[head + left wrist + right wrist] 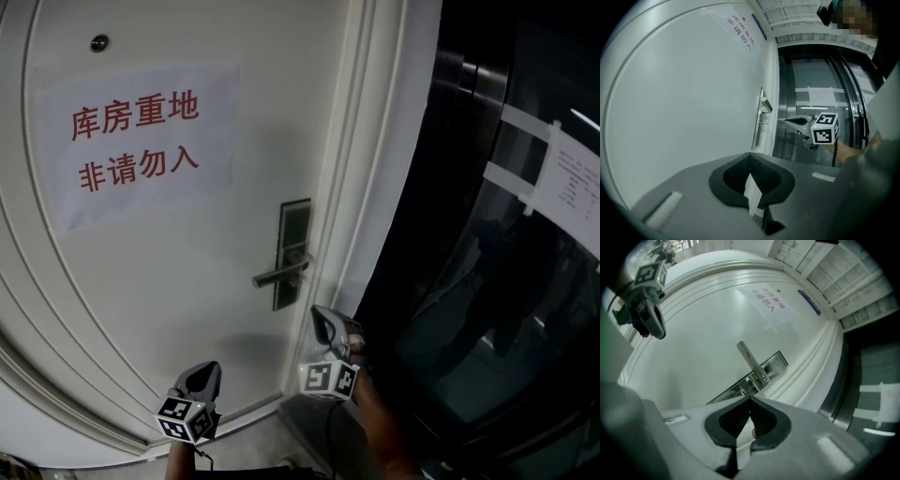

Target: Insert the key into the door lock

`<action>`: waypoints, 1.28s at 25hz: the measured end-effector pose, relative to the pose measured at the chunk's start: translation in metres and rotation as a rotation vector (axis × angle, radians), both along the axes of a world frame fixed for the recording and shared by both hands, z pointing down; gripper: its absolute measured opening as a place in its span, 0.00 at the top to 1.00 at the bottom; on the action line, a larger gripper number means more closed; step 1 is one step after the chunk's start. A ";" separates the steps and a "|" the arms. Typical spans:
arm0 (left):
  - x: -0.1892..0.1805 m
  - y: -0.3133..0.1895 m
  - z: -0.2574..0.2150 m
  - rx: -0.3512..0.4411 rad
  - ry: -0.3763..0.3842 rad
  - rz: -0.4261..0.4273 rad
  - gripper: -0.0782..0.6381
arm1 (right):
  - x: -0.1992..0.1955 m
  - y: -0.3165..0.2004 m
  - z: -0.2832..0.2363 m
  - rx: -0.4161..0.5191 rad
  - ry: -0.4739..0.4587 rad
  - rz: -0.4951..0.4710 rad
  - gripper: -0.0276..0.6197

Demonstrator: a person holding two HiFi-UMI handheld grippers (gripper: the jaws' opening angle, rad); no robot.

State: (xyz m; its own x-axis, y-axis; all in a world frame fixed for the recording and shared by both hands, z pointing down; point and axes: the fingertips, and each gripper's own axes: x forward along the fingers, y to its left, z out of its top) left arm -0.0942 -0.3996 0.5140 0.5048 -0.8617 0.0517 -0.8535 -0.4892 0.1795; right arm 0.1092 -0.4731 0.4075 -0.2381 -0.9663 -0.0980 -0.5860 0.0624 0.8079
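Observation:
The white door carries a steel lock plate with a lever handle. In the right gripper view the handle sticks out just beyond my right gripper, whose pads meet at the tip; it is shut. From the head view the right gripper hangs just below the handle, close to the door's edge. My left gripper is lower and to the left, facing bare door. Its pads also meet at the tip. I see no key in any view.
A paper sign with red characters is taped to the door, with a peephole above it. Right of the white door frame stands a dark glossy panel with taped paper notices. The person's forearm reaches up from below.

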 end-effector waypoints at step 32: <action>0.038 0.023 0.001 0.003 -0.023 0.037 0.89 | 0.035 0.104 0.094 -0.384 -0.857 -0.163 0.95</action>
